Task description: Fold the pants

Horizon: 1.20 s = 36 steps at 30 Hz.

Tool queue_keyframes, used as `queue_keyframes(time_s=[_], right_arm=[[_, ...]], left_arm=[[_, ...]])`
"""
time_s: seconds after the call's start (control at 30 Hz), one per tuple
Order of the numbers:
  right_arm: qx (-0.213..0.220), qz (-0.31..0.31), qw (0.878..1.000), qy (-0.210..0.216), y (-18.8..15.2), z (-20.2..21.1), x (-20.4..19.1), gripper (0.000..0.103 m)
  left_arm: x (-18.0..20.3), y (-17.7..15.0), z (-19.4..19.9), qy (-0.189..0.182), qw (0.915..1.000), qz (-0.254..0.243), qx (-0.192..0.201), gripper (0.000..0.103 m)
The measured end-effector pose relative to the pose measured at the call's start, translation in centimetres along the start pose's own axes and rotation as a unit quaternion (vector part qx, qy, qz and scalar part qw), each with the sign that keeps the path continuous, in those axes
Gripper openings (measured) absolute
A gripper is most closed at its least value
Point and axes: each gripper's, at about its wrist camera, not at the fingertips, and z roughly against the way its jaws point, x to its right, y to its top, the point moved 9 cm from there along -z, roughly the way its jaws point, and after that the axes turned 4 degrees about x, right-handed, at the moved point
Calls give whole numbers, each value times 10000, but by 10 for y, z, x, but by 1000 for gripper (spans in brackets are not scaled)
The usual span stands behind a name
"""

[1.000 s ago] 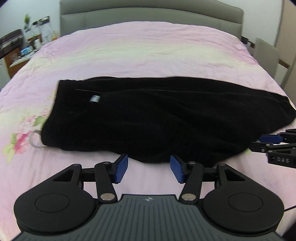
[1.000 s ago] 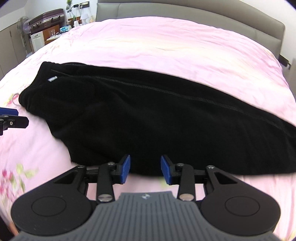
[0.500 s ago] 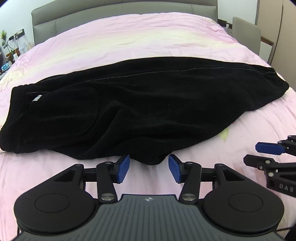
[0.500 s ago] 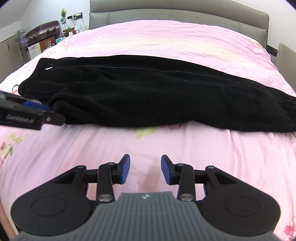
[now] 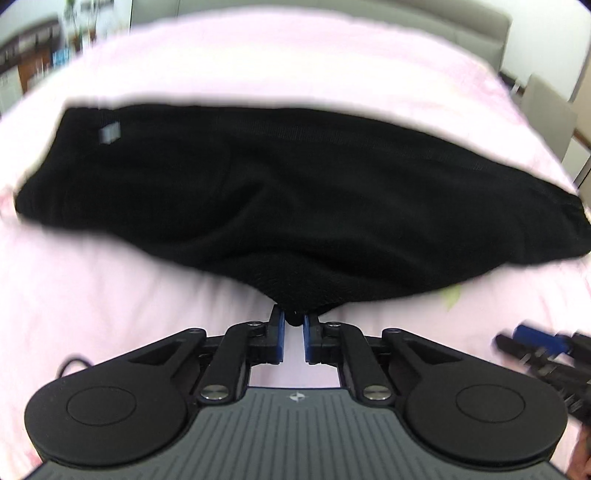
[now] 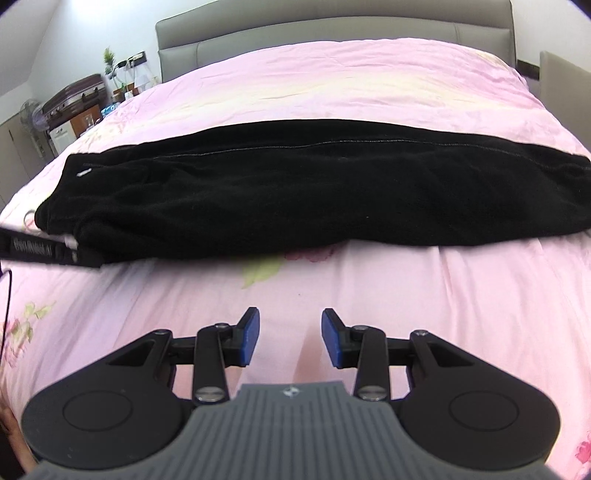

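Observation:
Black pants (image 5: 280, 199) lie folded lengthwise across a pink bed, waistband with a small grey label (image 5: 110, 133) at the left. My left gripper (image 5: 293, 323) is shut on the near edge of the pants at the crotch point. In the right wrist view the pants (image 6: 295, 192) stretch across the bed, and the left gripper (image 6: 51, 254) shows at the left edge against the pants. My right gripper (image 6: 290, 332) is open and empty above the bedsheet, short of the pants. It also shows in the left wrist view (image 5: 535, 343) at the right.
The pink floral bedsheet (image 6: 443, 295) covers the bed. A grey headboard (image 6: 332, 33) stands behind. A side cabinet with clutter (image 6: 74, 107) stands at the back left, and a grey chair (image 5: 546, 110) at the right.
My left gripper has closed on the near edge of the pants. The left view has swung and is blurred. My right gripper stays open, back from the pants.

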Motion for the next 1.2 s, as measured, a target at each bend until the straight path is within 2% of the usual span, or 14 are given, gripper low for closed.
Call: queue_keyframes(time_s=[0.03, 0.07, 0.1, 0.13, 0.33, 0.4, 0.47, 0.6, 0.7, 0.83, 0.93, 1.2], right_arm=[[1, -32, 10000, 0, 1, 0, 1, 34], [3, -42, 10000, -5, 1, 1, 2, 34], [10, -41, 10000, -12, 1, 1, 2, 34], [9, -40, 10000, -24, 1, 1, 3, 34], [-67, -178, 9997, -129, -2, 1, 12, 34], [-104, -202, 9996, -160, -2, 3, 15, 35], [-116, -224, 9995, -208, 1, 5, 21, 44], [-87, -257, 9987, -424, 14, 13, 47, 46], [-107, -273, 9977, -610, 24, 20, 81, 46], [-196, -353, 9947, -941, 34, 33, 146, 44], [-269, -560, 9910, -1184, 39, 42, 202, 38], [-238, -1362, 9763, -1666, 58, 52, 338, 33]], left_arm=[[-2, -7, -8, 14, 9999, 17, -154, 9], [-4, -14, -16, 14, 9995, 71, -294, 0], [-6, -21, -24, 4, 9986, 147, -503, 0], [-7, -25, -27, -32, 9982, 206, -555, 0], [-4, -22, -11, -231, 9990, -94, -367, 0], [0, -15, -2, -360, 9990, -104, -256, 7], [1, -2, 7, -385, 9990, -212, -105, 10], [6, 20, 18, -405, 9984, -386, -17, 15], [2, 39, 17, -256, 9985, -488, 69, 19], [11, 56, 9, -117, 9984, -530, 135, 19], [14, 61, 1, -115, 9981, -591, 97, 19], [39, 77, -29, 72, 9959, -900, -32, 19]])
